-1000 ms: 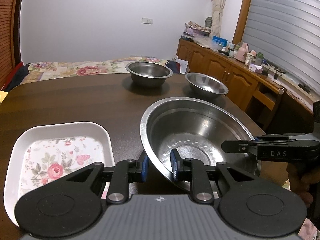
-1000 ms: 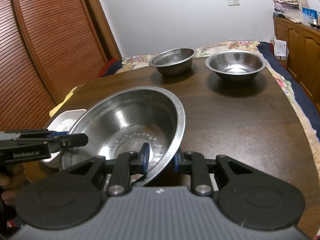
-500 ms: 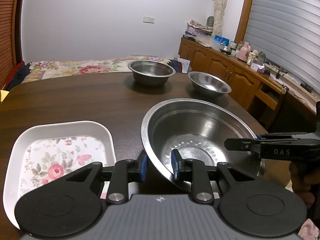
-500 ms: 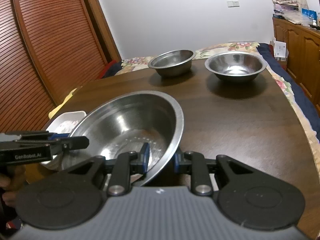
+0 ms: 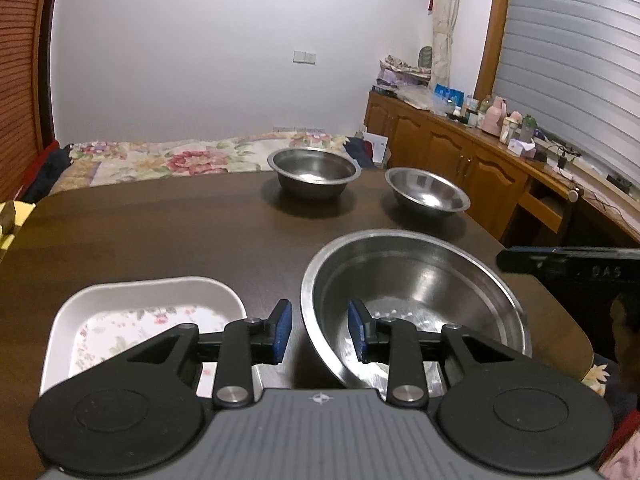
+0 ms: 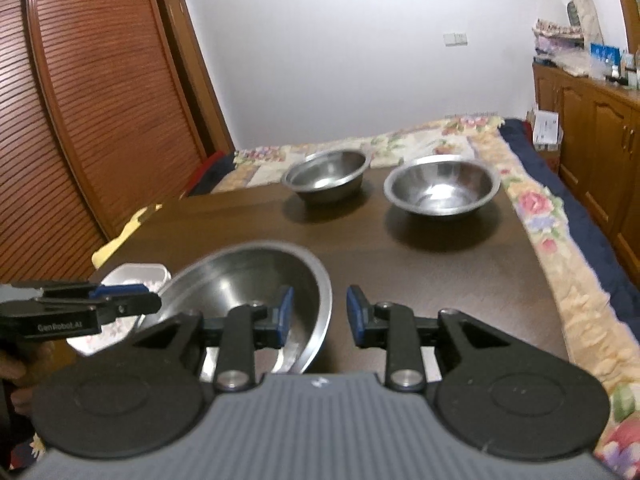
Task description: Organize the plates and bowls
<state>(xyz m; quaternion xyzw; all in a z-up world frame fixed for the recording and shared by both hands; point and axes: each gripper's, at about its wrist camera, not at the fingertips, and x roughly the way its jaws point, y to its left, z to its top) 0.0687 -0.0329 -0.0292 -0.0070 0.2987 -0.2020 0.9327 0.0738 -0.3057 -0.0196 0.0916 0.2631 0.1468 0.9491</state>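
1. The large steel bowl (image 5: 416,304) sits on the dark wooden bench (image 5: 160,240), near its front edge, with its rim between the fingers of both grippers.
2. The left gripper (image 5: 320,330) straddles the bowl's left rim: one blue pad is outside the bowl, the other inside. Its jaws have just been opening, and there is a visible gap between each pad and the steel, so it no longer pinches the rim.
3. The right gripper (image 6: 320,316) straddles the opposite rim in the same way, one pad inside the bowl (image 6: 256,292) and one outside over the bench (image 6: 440,280). Its jaws have also just been opening and stand clear of the metal on both sides.
4. In the left wrist view the right gripper (image 5: 568,262) appears as a dark bar at the right edge, past the bowl's far rim. In the right wrist view the left gripper (image 6: 120,300) reaches in from the left, a hand (image 6: 16,368) partly visible behind it.
5. A white square plate with a flower pattern (image 5: 140,320) lies just beside the large bowl on its left; whether they touch I cannot tell.
6. Two smaller steel bowls stand at the far end of the bench, well apart from the large one: a deeper bowl (image 5: 314,172) on the left and a wider bowl (image 5: 426,192) on the right, near each other but not touching.
7. Beyond the bench a flowered bedspread (image 5: 160,160) covers a bed, and wooden cabinets (image 5: 460,160) run along the right wall.
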